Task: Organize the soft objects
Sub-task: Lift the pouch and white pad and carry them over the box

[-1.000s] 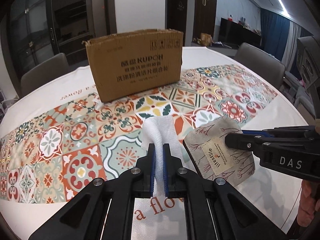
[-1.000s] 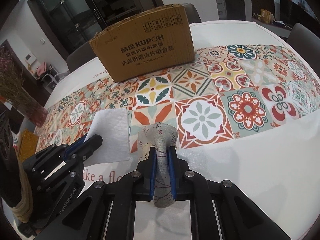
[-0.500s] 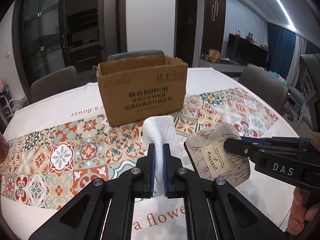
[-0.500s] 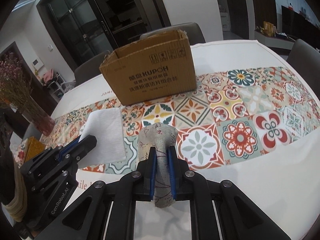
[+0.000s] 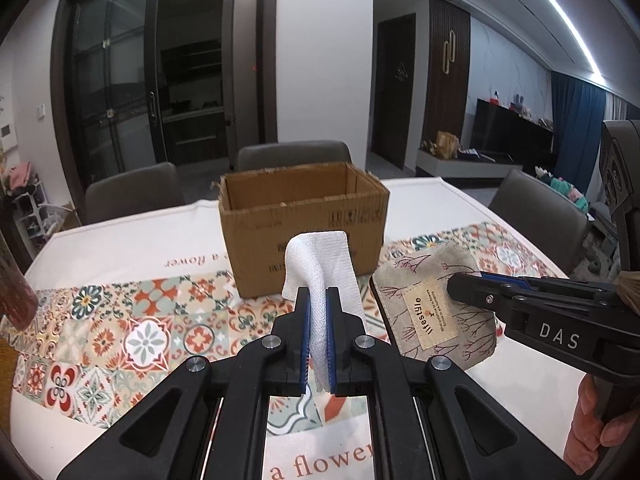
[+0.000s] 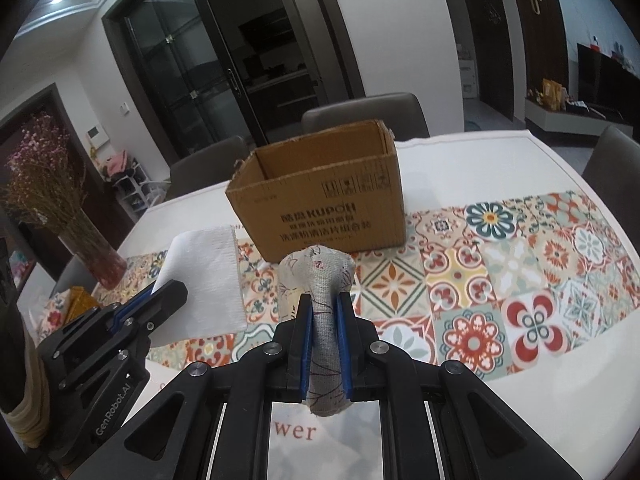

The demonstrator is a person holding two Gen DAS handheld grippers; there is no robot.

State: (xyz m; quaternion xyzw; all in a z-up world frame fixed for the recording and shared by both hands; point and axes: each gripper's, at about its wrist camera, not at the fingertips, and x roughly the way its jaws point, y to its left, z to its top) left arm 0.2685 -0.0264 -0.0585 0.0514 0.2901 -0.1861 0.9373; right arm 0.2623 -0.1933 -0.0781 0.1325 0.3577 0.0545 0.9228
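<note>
My left gripper [image 5: 318,300] is shut on a white cloth [image 5: 320,264] and holds it above the table, in front of an open cardboard box [image 5: 304,216]. My right gripper [image 6: 324,308] is shut on a grey printed fabric pouch [image 6: 324,280], also lifted off the table. The pouch shows in the left wrist view [image 5: 432,308] with a "lifestyle" label, to the right of the cloth. The cloth shows in the right wrist view [image 6: 204,272], left of the pouch. The box [image 6: 320,196] stands upright, and what I see of its inside looks empty.
The round table [image 6: 480,168] carries a patterned tile runner [image 6: 520,264]. A vase of dried flowers [image 6: 52,204] stands at the table's left edge. Grey chairs [image 5: 292,156] stand behind the box and at the sides.
Both grippers have risen with the cloth and the pouch, so the box's open top now shows. Both stay shut.
</note>
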